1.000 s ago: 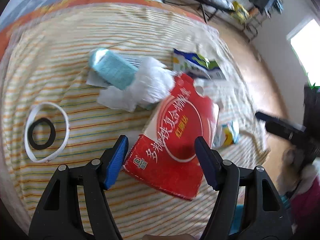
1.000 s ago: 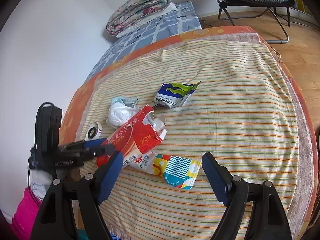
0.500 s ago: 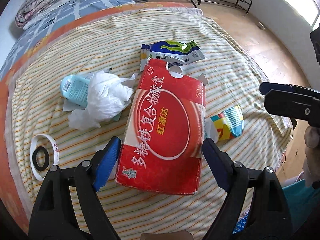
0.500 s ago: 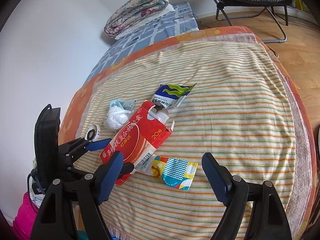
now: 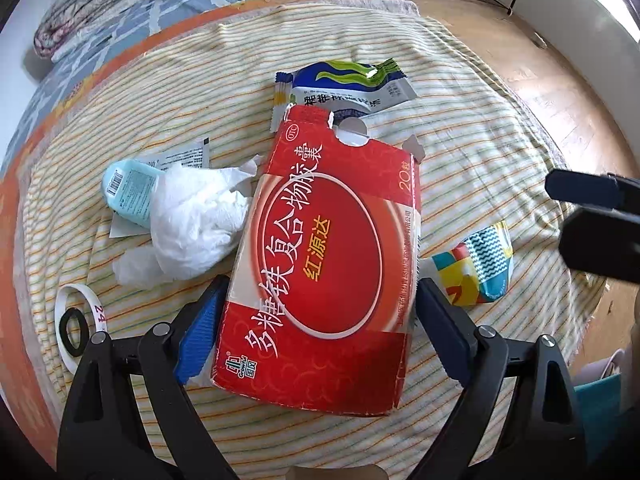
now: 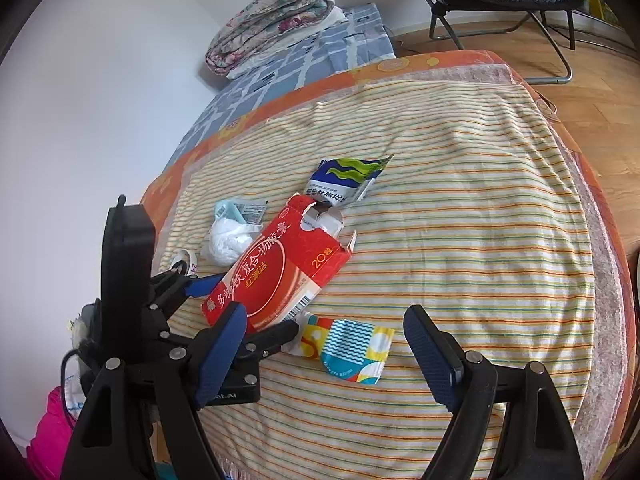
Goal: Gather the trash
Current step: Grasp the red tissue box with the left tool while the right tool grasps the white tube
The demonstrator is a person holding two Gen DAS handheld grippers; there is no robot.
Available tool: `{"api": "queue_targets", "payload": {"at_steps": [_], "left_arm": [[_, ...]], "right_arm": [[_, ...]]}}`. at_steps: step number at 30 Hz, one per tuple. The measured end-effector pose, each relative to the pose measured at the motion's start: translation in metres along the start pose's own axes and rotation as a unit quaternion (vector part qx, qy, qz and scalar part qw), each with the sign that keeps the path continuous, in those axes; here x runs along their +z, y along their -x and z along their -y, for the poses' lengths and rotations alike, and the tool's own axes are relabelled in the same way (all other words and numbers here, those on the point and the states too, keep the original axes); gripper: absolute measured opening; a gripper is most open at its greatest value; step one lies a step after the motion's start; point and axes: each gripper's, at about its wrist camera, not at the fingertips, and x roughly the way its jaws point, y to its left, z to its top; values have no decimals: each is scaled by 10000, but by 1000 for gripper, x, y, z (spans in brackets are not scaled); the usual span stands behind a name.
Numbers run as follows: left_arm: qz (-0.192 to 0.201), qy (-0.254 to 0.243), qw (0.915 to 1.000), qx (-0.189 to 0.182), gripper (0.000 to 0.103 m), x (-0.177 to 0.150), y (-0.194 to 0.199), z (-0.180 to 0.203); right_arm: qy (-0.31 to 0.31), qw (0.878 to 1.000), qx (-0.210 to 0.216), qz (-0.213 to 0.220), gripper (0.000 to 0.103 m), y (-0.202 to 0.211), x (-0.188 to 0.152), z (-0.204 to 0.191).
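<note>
Striped yellow cloth (image 6: 460, 216) covers a round table in a bedroom, with folded bedding against the wall and a folding chair on the wooden floor behind. Scattered trash lies on the cloth: a red medicine box (image 5: 320, 256), torn open at its far end; a blue-and-green wrapper (image 5: 352, 86) just beyond that end; crumpled white tissue (image 5: 192, 220) beside a pale blue bottle (image 5: 130, 192); a tape ring (image 5: 74, 324) near the table edge; and a colourful patterned wrapper (image 6: 346, 348).

Compared with the view a second ago, the left gripper (image 5: 316, 320) has advanced and squared up: the box, then lying askew ahead of the fingers, now sits lengthwise between them, its near half inside the span. The fingers stand apart, one at each long side of the box, close to or touching the cardboard; whether they already press it cannot be told. The approach therefore appears complete, and closing on the box is judged to be the step in hand.

The right gripper (image 6: 324, 356), also spread wide and holding nothing, hangs above the near table edge, and the patterned wrapper lies on the cloth between its fingers in that view. No bin or bag is identifiable in either view
</note>
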Motion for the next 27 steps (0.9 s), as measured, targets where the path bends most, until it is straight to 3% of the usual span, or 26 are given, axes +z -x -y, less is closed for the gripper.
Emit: {"api": "queue_targets", "payload": {"at_steps": [8, 11, 23, 27], "left_arm": [[75, 116, 9999, -61, 91, -26, 20, -19], [94, 72, 9999, 3, 91, -46, 32, -25], [-74, 291, 9992, 254, 91, -137, 66, -56], [-157, 381, 9985, 369, 91, -152, 69, -64]], "right_arm": [[-34, 10000, 35, 25, 84, -4, 8, 1], [75, 9999, 72, -35, 75, -12, 9, -7], [658, 9958, -98, -627, 68, -73, 3, -35], [793, 9926, -175, -899, 68, -81, -6, -42]]}}
